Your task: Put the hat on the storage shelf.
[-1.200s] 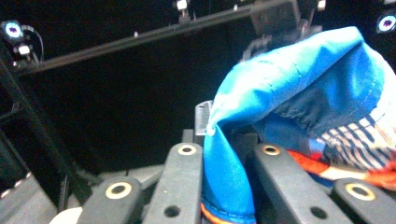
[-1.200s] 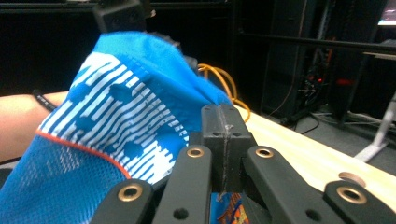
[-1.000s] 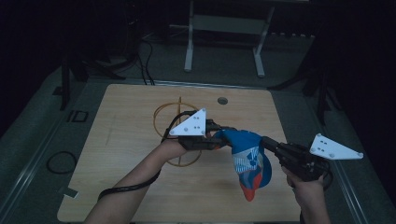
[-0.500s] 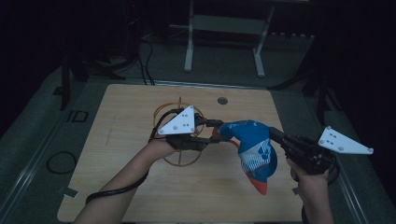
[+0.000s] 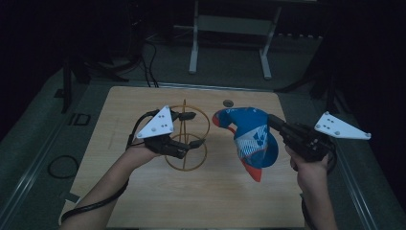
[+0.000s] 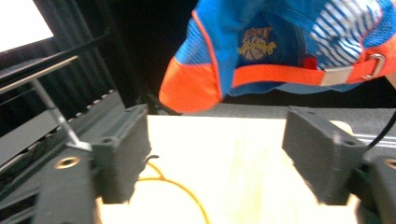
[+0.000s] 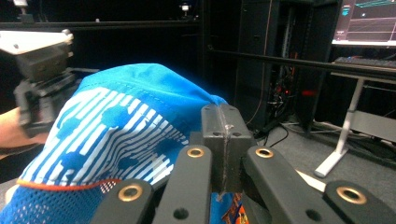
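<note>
Right gripper [image 5: 274, 120]: jaws pressed together on the fabric of a blue and orange cap [image 5: 251, 139], pinched at its crown edge. The cap hangs from them above the wooden table [image 5: 143, 211], orange brim lowest.

Left gripper [image 5: 194, 128]: jaws spread wide, just been opening, nothing between them; well apart from the cap, which shows beyond its pads in the left gripper view.

Thin yellow wire stand [image 5: 186, 139]: upright on the table, just beside the left gripper.
</note>
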Motion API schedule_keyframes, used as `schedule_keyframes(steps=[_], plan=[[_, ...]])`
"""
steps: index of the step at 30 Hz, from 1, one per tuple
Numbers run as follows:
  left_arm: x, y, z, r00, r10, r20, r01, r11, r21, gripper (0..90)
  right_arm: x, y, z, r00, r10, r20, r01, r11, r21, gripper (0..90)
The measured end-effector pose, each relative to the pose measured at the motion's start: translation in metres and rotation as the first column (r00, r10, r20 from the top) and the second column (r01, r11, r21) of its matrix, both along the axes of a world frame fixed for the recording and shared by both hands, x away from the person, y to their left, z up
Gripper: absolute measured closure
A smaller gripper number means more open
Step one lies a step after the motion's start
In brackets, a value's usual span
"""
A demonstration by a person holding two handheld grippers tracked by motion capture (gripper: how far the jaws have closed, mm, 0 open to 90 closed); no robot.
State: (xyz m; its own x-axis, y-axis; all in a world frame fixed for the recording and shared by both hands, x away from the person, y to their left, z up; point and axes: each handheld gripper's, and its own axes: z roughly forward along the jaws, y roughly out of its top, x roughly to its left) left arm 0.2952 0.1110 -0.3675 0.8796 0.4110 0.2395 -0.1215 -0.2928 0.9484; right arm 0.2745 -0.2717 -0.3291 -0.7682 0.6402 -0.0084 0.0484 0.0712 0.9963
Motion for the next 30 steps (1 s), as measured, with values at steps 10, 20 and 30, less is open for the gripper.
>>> schedule_keyframes(steps=[10, 20, 30], plan=[[-0.002, 0.04, -0.015, 0.9886, 0.146, -0.037, -0.147, 0.9891, -0.015, 2.3, 0.026, 0.026, 0.015, 1.0, 0.002, -0.004, -0.002, 1.0, 0.006, 90.0], [-0.009, 0.077, -0.042, 0.9664, 0.253, -0.045, -0.254, 0.9673, -0.004, 2.1, 0.045, 0.06, 0.03, 0.9997, 0.024, -0.003, -0.024, 0.9997, 0.001, 90.0], [-0.019, 0.105, -0.094, 0.9375, 0.334, -0.098, -0.337, 0.9414, -0.015, 2.2, 0.064, 0.107, 0.038, 0.9968, 0.075, -0.03, -0.074, 0.9972, 0.007, 90.0]])
